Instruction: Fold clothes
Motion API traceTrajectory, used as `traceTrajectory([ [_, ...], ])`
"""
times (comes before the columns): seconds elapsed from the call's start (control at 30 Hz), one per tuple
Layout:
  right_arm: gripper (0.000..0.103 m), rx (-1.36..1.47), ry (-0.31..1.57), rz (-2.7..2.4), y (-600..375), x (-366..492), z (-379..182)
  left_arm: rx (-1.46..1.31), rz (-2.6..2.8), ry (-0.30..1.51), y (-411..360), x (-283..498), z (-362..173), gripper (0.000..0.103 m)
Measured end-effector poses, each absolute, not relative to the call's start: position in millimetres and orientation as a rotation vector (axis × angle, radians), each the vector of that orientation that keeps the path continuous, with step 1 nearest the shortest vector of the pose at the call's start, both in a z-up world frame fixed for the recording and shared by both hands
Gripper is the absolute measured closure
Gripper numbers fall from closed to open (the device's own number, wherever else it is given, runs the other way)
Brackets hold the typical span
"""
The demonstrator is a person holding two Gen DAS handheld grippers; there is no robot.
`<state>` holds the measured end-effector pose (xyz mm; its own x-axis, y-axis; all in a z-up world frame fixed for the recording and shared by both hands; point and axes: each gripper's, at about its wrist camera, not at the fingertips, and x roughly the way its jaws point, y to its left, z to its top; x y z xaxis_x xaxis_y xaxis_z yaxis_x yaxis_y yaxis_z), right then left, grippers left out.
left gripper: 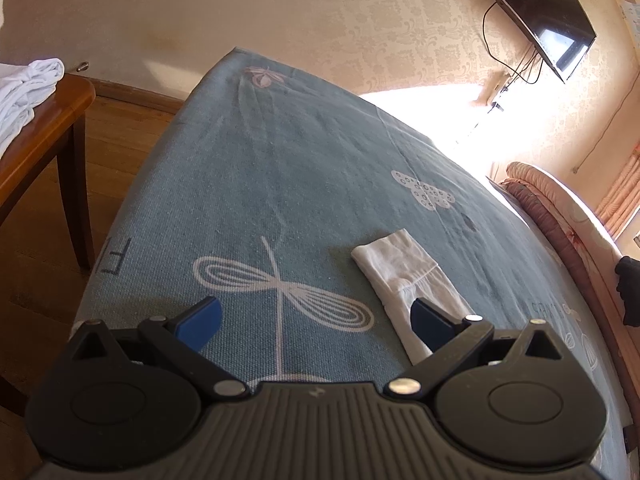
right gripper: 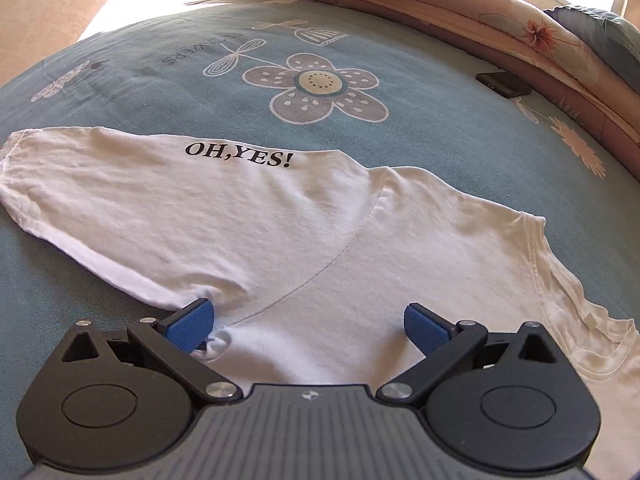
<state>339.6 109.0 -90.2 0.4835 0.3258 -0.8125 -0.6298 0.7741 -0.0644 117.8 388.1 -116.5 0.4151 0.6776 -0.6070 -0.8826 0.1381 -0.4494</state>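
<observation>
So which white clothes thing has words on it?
The white T-shirt spread out under the right gripper: it says "OH,YES!" in black. The white cloth by the left gripper and the white bundle on the wooden table show none.

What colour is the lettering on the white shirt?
Black, reading "OH,YES!" on the shirt's sleeve; the right wrist view shows it best.
</observation>
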Motion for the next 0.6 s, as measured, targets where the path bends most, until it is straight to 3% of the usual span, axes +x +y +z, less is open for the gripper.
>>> traceTrajectory([
  [0.07,0.0,-0.379,0.925,0.717,114.0,332.1,-86.9,-0.864,1.149,0.285,388.0,118.4,-116.8,0.003],
  [0.27,0.0,-0.444,0.796,0.607,103.2,319.5,-63.1,-0.867,1.142,0.288,388.5,118.6,-116.9,0.003],
  [0.6,0.0,-0.375,0.85,0.692,110.7,318.8,-88.8,-0.805,1.057,0.305,380.2,130.2,-110.0,0.003],
])
